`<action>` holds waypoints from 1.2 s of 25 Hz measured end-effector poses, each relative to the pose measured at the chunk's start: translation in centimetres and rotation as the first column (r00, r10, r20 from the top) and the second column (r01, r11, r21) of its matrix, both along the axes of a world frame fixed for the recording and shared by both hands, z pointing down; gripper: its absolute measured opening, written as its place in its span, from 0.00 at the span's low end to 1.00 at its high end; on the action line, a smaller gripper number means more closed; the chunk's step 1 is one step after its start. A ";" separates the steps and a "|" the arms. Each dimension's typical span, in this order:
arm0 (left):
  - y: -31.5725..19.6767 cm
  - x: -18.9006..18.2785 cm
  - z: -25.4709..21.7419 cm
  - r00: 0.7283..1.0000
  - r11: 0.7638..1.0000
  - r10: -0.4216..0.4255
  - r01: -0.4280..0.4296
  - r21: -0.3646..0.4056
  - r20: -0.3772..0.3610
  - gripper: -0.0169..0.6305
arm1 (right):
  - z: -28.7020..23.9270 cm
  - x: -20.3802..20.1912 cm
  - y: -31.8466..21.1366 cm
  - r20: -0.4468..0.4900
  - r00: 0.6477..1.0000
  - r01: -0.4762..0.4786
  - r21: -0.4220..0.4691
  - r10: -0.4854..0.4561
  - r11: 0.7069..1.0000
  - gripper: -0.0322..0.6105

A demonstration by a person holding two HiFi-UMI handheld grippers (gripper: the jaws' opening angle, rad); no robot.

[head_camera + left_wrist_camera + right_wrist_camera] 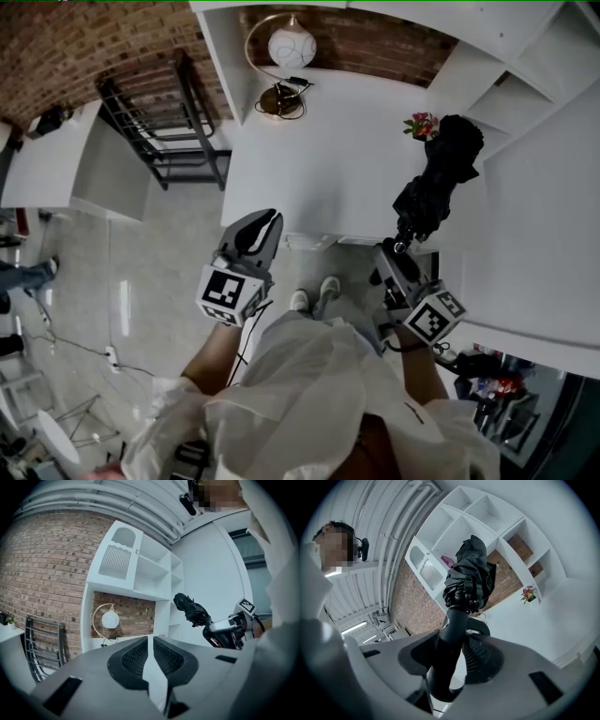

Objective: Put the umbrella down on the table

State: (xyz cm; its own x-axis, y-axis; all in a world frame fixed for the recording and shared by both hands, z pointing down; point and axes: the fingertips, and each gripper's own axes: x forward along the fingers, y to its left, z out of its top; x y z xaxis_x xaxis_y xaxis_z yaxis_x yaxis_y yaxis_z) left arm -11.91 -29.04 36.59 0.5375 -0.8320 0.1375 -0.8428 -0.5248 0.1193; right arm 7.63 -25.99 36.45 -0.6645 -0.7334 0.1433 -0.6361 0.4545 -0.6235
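Grey plastic right gripper (401, 251) (457, 651): clamps, jaws partway apart, the thick handle of the folded black fabric umbrella (441, 178) (471, 576). Points canopy-end away from the jaws and a little upward, long axis in line with them, above the right part of the white table (319, 169), not touching. Near the tip, small pink flowers (422, 125); farther left, round white lamp (291, 45). Grey plastic left gripper (255, 230) (150, 656): closed to a slit, empty.

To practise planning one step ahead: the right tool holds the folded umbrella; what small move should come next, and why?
Probably lower the right tool toward the white table. Its jaws clamp the handle, and the umbrella is held in the air, resting on nothing.
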 end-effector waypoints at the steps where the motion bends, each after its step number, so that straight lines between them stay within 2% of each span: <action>1: -0.5 0.4 0.1 1.000 1.000 0.006 -0.006 -0.005 0.001 0.11 | 0.2 0.0 -0.5 0.003 1.000 0.001 -0.005 -0.001 1.000 0.31; 6: -3.3 2.7 0.4 1.000 1.000 0.022 -0.022 -0.003 0.017 0.11 | 1.5 1.0 -3.4 0.007 1.000 0.025 -0.027 -0.025 0.999 0.31; 15: -10.3 4.7 1.2 0.999 0.999 -0.026 0.027 -0.029 0.039 0.11 | 3.2 2.3 -10.7 0.029 0.994 0.108 -0.079 -0.106 0.991 0.31; 27: -14.0 8.4 2.9 0.997 0.997 -0.055 0.058 -0.050 0.058 0.11 | 5.3 4.8 -14.7 0.023 0.983 0.183 -0.106 -0.181 0.977 0.31; 30: -14.9 8.6 4.1 0.995 0.994 -0.065 0.071 -0.083 0.073 0.11 | 6.6 4.8 -15.6 0.027 0.980 0.201 -0.134 -0.199 0.970 0.31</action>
